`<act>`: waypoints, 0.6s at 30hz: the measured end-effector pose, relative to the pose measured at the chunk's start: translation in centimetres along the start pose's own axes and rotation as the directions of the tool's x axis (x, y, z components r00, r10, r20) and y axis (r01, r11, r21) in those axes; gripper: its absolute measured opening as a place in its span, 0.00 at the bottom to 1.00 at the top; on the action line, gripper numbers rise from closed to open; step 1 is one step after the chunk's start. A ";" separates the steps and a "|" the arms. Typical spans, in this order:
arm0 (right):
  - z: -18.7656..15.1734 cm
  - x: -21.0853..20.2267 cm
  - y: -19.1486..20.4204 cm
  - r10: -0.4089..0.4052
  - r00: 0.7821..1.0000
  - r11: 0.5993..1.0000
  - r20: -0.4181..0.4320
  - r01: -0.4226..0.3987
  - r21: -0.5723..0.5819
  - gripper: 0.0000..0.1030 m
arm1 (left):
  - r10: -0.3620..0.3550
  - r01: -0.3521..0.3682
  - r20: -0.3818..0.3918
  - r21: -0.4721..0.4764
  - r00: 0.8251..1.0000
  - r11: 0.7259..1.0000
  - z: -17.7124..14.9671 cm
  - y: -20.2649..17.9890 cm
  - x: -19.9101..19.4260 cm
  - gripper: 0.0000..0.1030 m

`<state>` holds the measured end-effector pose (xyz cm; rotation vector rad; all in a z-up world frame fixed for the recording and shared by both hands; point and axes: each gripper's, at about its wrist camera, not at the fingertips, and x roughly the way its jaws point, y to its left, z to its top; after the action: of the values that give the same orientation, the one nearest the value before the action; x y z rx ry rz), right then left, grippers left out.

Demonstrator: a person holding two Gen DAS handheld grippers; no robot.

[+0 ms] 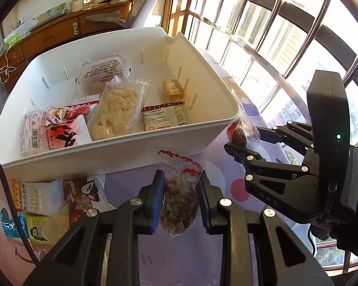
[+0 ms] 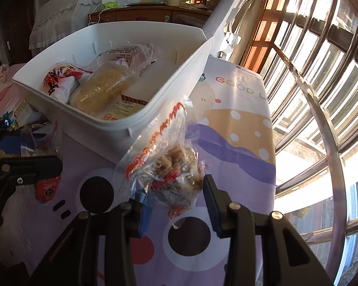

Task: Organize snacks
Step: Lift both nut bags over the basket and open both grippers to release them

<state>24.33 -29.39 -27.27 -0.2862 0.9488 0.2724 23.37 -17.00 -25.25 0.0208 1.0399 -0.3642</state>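
My left gripper is shut on a clear bag of dark snack, its blue pads pressing both sides, just in front of the white bin. The right gripper comes in from the right beside the bin's corner, holding a second clear bag. In the right wrist view that gripper is shut on this bag of nut-like snack with red trim, which stands upright by the bin. The left gripper shows at the left edge.
In the bin lie a rice cake packet, a red and white packet, a Lipo packet and a small yellow box. Loose snacks lie left of the bin. A red packet lies on the cartoon tablecloth. A window grille is beyond the table's right edge.
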 end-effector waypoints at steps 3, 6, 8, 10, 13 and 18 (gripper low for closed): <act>-0.4 -1.2 0.0 -0.007 1.000 1.000 0.008 0.007 0.007 0.39 | -0.008 0.008 0.019 0.012 1.000 1.000 -0.3 -0.7 -1.3 0.25; -0.6 -2.8 -0.1 -0.012 1.000 1.000 0.022 0.012 0.020 0.39 | -0.015 0.014 0.037 0.025 0.999 1.000 -0.5 -1.4 -2.8 0.25; -0.7 -3.9 -0.1 -0.016 0.999 1.000 0.032 0.015 0.022 0.39 | -0.020 0.018 0.048 0.032 0.999 0.999 -0.7 -1.8 -3.8 0.25; -0.6 -4.9 0.0 -0.013 0.999 1.000 0.042 0.012 0.026 0.39 | -0.024 0.021 0.062 0.039 0.998 0.999 -0.9 -2.3 -4.9 0.25; -0.3 -6.6 0.1 -0.010 0.998 0.999 0.058 0.008 0.035 0.39 | -0.024 0.020 0.074 0.059 0.997 0.998 -1.0 -3.1 -6.3 0.25; 0.3 -9.3 0.7 0.002 0.996 0.999 0.086 -0.006 0.044 0.39 | -0.044 0.039 0.076 0.069 0.996 0.997 -1.1 -3.6 -8.8 0.25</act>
<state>19.16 -29.61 -19.52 -0.2305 0.8698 0.2652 17.39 -17.68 -17.84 0.0457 0.9525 -0.4350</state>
